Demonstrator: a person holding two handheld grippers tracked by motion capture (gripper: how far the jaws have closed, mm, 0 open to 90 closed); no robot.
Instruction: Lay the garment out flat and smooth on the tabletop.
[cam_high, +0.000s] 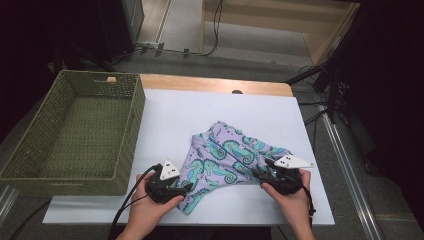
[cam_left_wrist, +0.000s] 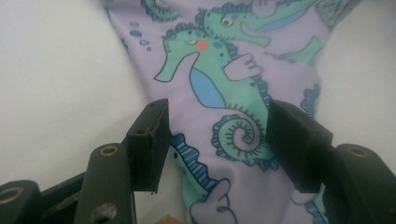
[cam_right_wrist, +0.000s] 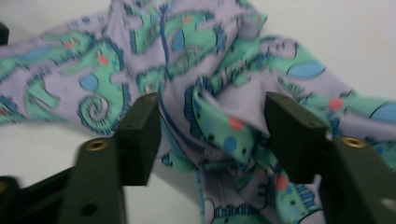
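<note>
A small lilac garment (cam_high: 235, 155) printed with green seahorses lies crumpled on the white board (cam_high: 165, 115). My left gripper (cam_high: 186, 188) sits at the garment's near left corner. In the left gripper view its jaws (cam_left_wrist: 217, 140) stand apart over a flat strip of the cloth (cam_left_wrist: 219, 79), and the pads do not press on it. My right gripper (cam_high: 263, 175) is at the garment's near right edge. In the right gripper view its jaws (cam_right_wrist: 212, 135) stand apart around a raised fold of the cloth (cam_right_wrist: 229, 121) without pinching it.
A green woven basket (cam_high: 131, 130) stands at the left, its wall against the board's left edge. The wooden table edge (cam_high: 215, 84) shows behind the board. Cables and dark stands lie on the floor beyond and to the right.
</note>
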